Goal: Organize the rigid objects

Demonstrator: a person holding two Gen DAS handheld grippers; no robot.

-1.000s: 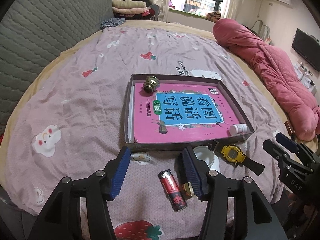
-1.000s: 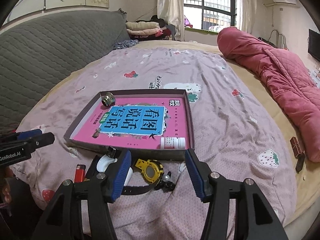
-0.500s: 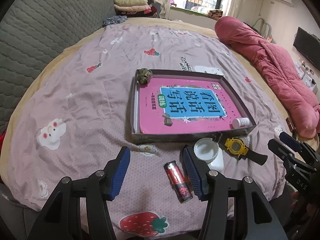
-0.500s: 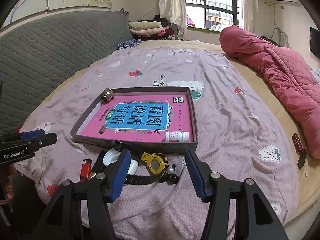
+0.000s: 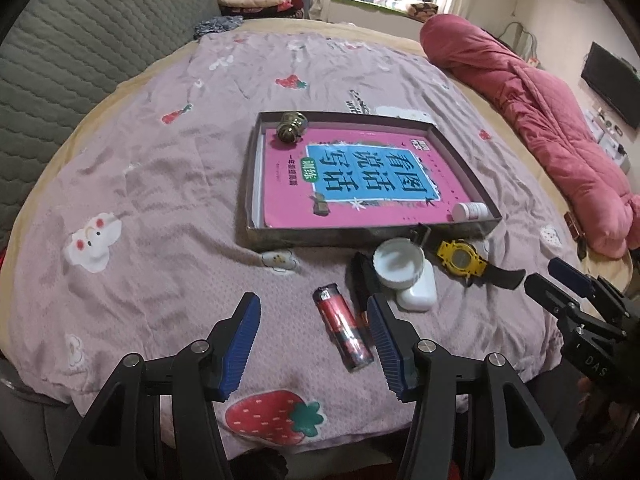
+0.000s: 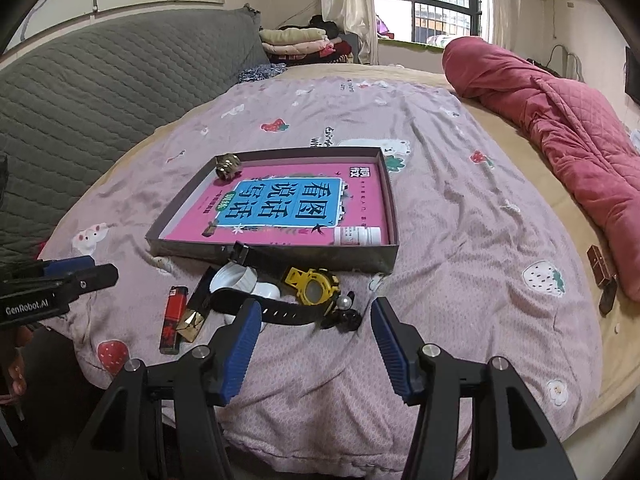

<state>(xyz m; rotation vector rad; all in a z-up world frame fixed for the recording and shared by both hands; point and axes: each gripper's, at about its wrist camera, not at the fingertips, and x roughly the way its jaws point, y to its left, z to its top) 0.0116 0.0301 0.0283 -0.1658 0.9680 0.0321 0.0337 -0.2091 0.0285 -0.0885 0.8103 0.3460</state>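
A shallow dark box (image 5: 372, 236) (image 6: 276, 254) lies on the bed with a pink book (image 5: 360, 176), a brass knob (image 5: 291, 131) and a small white bottle (image 5: 471, 211) inside. In front of it lie a red lighter (image 5: 343, 327) (image 6: 173, 319), a white cap (image 5: 398, 262), a white case (image 5: 418, 295), a yellow watch (image 5: 462, 262) (image 6: 316, 286), a gold-tipped black tube (image 6: 196, 308) and a pearl clip (image 6: 344, 312). My left gripper (image 5: 314, 334) is open and empty just before the lighter. My right gripper (image 6: 316, 336) is open and empty before the watch.
A rolled pink quilt (image 5: 532, 120) lies along the right side of the bed. A grey padded headboard (image 6: 100, 92) runs along the left. Small brown items (image 6: 600, 270) lie by the quilt. Folded clothes (image 6: 304, 42) sit at the far end.
Both grippers have pulled back toward the near edge of the bed and risen a little. The objects look farther away. Both stay open.
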